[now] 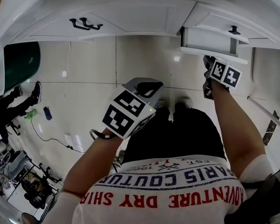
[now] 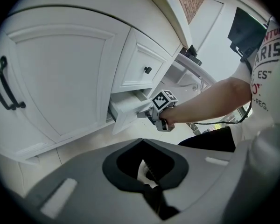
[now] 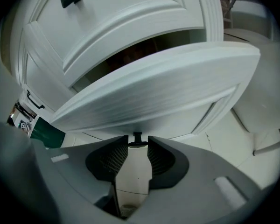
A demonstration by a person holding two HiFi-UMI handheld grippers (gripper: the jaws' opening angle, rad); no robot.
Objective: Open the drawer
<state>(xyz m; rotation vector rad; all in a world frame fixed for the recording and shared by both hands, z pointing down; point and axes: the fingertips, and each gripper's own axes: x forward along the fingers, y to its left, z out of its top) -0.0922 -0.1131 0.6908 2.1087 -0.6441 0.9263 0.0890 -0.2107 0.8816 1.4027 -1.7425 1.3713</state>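
The lower white drawer [image 1: 213,53] stands pulled partway out of the cabinet, with a dark gap behind its front panel [image 3: 168,87]. My right gripper [image 3: 137,143] is shut on the drawer's small dark knob [image 3: 137,137], and its fingertips pinch the knob from both sides. In the head view the right gripper [image 1: 208,63] reaches up to the drawer front at the upper right. The left gripper view shows the right gripper [image 2: 148,114] at the drawer front [image 2: 126,112]. My left gripper [image 1: 147,84] hangs over the floor, away from the cabinet. Its jaws [image 2: 141,141] are shut on nothing.
Above the pulled drawer sits a closed drawer with a black knob [image 1: 234,30]. Two black handles [image 1: 85,24] mark the cabinet doors to the left. A dark green object [image 1: 21,62], cables and other people are on the tiled floor at the left. My feet [image 1: 175,104] stand below the drawer.
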